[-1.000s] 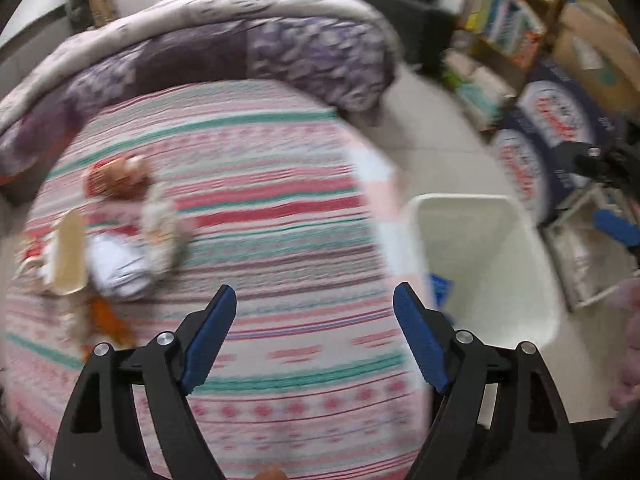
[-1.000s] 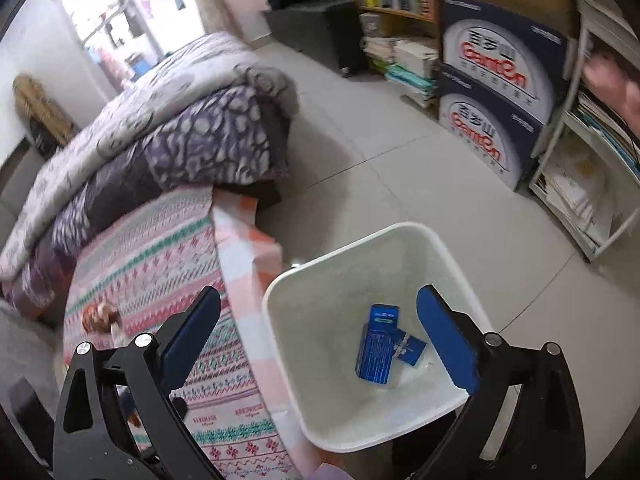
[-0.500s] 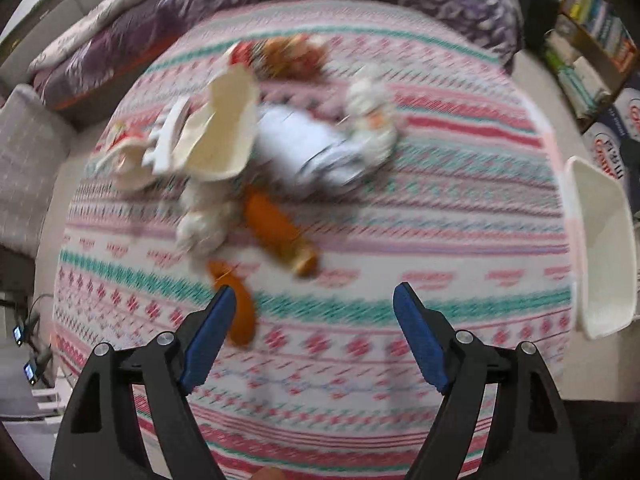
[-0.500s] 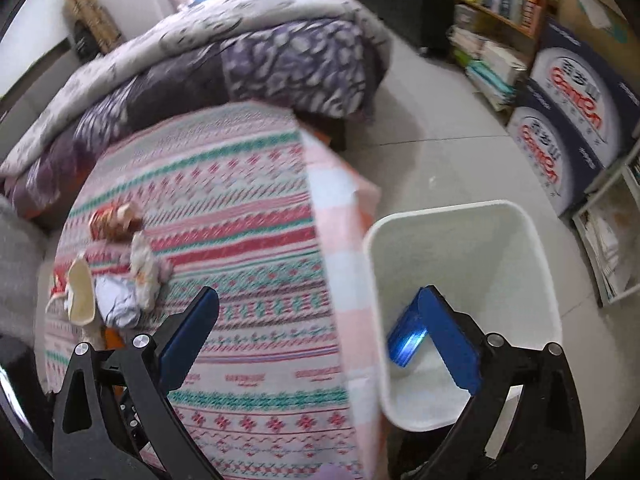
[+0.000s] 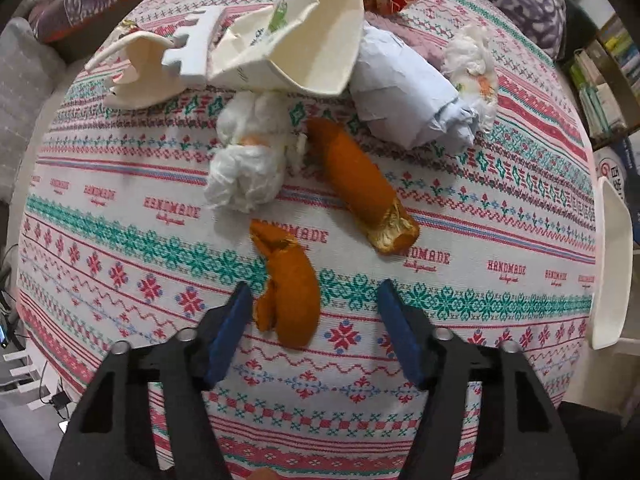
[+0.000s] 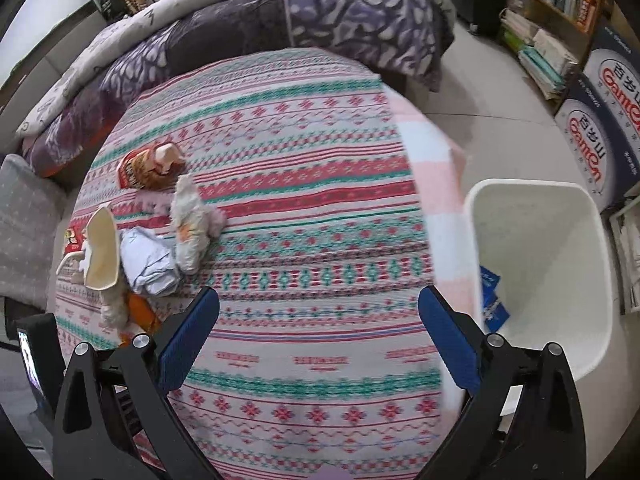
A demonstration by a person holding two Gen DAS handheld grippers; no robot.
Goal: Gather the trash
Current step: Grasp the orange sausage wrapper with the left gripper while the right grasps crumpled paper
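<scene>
A patterned tablecloth (image 5: pixel 460 292) covers the table; behind it, at the top of the right view, lies a purple quilt (image 6: pixel 320 28). The trash pile (image 5: pixel 304 92) sits in the upper half of the left view. The left gripper (image 5: pixel 314 300) is closing, an orange wrapper (image 5: pixel 290 284) between its jaws, not yet pressed. The right gripper (image 6: pixel 320 312) stands wide and empty. The white bin (image 6: pixel 556 280) is cut off at the left view's right edge.

Soft, even room light with faint shadows. The round fisheye view bends everything and goes black in the corners. The right wrist picture looks smeary low down; the left wrist picture is sharp.
</scene>
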